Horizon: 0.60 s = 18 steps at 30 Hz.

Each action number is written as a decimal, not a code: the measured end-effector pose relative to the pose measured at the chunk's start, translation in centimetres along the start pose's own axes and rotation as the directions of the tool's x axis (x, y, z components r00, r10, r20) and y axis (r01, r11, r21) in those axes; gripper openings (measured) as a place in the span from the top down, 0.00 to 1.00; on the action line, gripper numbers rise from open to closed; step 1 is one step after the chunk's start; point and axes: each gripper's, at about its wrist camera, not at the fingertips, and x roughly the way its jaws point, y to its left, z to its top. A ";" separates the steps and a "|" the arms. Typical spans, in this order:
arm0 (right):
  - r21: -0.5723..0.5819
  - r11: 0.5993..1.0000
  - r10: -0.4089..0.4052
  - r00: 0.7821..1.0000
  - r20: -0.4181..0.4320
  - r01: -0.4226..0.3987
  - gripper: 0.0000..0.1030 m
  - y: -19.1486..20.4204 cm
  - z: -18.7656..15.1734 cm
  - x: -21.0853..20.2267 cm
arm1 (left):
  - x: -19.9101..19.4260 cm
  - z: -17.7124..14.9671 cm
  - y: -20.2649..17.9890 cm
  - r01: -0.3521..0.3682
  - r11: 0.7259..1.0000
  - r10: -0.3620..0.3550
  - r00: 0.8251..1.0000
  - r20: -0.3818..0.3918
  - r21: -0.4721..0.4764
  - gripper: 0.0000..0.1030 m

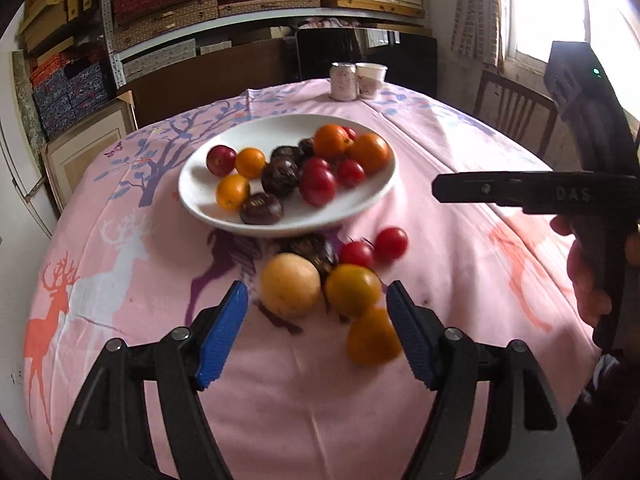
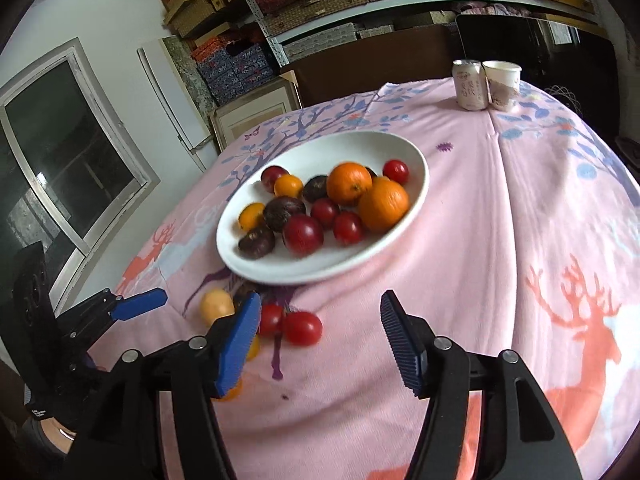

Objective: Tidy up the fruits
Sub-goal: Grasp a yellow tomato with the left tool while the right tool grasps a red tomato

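A white plate (image 1: 360,204) (image 2: 416,168) holds several fruits: oranges, red tomatoes and dark purple ones. In front of it on the pink cloth lie a pale yellow fruit (image 1: 290,285) (image 2: 216,305), a dark fruit (image 1: 316,254), two orange-yellow fruits (image 1: 353,289) (image 1: 373,337) and two red tomatoes (image 1: 373,249) (image 2: 294,325). My left gripper (image 1: 318,332) is open and empty, its blue pads on either side of the loose fruits. My right gripper (image 2: 318,340) is open and empty above the cloth, the tomatoes just beyond its left finger (image 2: 236,348).
A drink can (image 1: 343,81) (image 2: 471,85) and a paper cup (image 1: 370,79) (image 2: 502,84) stand at the table's far edge. Shelves with boxes rise behind. A wooden chair (image 1: 516,114) stands at the far right. The right gripper's body (image 1: 532,194) hangs right of the plate.
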 end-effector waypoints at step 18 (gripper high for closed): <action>-0.096 0.995 -0.009 0.997 -0.081 0.001 0.55 1.3 -2.4 2.0 | 0.6 -1.9 -0.7 0.036 0.995 -0.033 0.999 0.032 -0.098 0.64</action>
